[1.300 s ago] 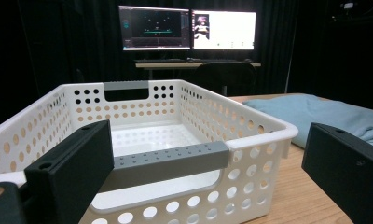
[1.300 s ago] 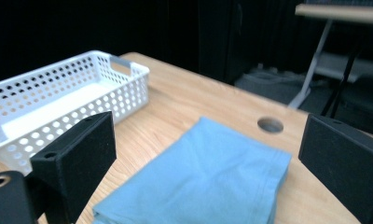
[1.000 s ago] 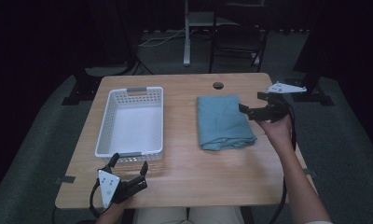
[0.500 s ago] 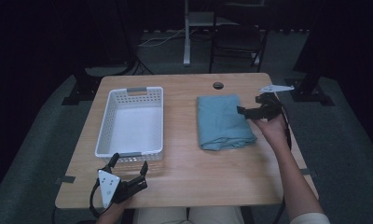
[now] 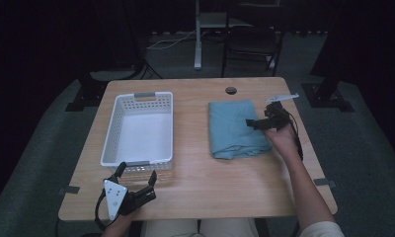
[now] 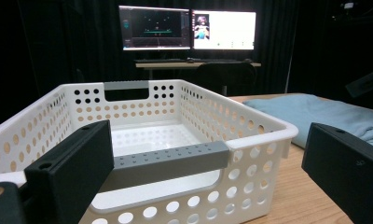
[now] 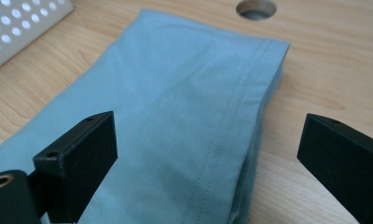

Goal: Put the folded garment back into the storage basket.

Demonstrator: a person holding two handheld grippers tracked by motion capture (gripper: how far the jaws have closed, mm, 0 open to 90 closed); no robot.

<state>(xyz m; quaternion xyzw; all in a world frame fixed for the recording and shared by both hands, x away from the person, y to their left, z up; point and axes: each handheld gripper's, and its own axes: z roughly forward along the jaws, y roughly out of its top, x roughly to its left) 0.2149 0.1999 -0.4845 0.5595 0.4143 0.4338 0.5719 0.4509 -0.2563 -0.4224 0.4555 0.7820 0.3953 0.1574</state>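
Left gripper (image 5: pixel 137 180): bottom left, jaws wide apart, holding nothing.
Table (image 5: pixel 195 182): smooth light wood.
Basket (image 5: pixel 117 148): white plastic, round holes, middle left.
Cloth (image 5: pixel 232 128): soft blue, folded, middle right.
Right gripper (image 5: pixel 256 122): jaws spread over cloth's edge.
Room: dark, two lit screens (image 6: pixel 187 28) far back.

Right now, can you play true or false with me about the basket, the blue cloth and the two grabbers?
1. The white basket has nothing in it. True.
2. The blue cloth lies inside the basket. False: it lies folded on the table, to the right of the basket.
3. The right gripper is open over the cloth's right edge. True.
4. The left gripper is shut on the basket's grey handle. False: its jaws stand wide apart, just short of the basket's near end.
5. The cloth is crumpled into a ball. False: it is folded flat.
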